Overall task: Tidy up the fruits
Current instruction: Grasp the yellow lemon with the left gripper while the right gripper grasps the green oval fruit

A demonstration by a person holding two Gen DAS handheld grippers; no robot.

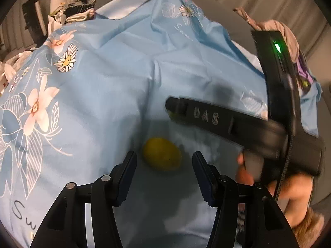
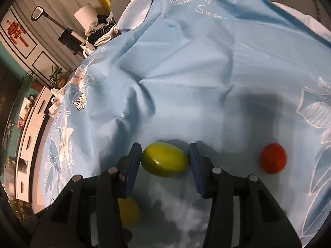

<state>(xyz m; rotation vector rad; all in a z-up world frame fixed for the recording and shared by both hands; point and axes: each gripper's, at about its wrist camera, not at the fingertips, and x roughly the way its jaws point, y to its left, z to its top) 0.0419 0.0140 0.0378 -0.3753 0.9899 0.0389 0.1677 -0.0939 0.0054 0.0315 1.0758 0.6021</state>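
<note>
A yellow lemon (image 1: 161,154) lies on the blue floral cloth (image 1: 103,95), just ahead of my left gripper (image 1: 164,157), which is open with a gap on each side of the fruit. In the right wrist view a green oval fruit (image 2: 165,159) sits between the pads of my right gripper (image 2: 164,147), which touch it on both sides. The lemon (image 2: 129,212) shows low down behind that gripper's left finger. A red-orange round fruit (image 2: 273,158) rests on the cloth to the right. One black finger (image 1: 206,115) of the right gripper crosses the left wrist view.
The wrinkled cloth (image 2: 196,72) covers the whole work surface. A heap of clothes (image 1: 72,10) lies at the far left edge, more fabric (image 1: 289,37) at the far right. A person's hand (image 1: 248,173) holds the right gripper. A white cabinet (image 2: 31,134) stands beyond the left edge.
</note>
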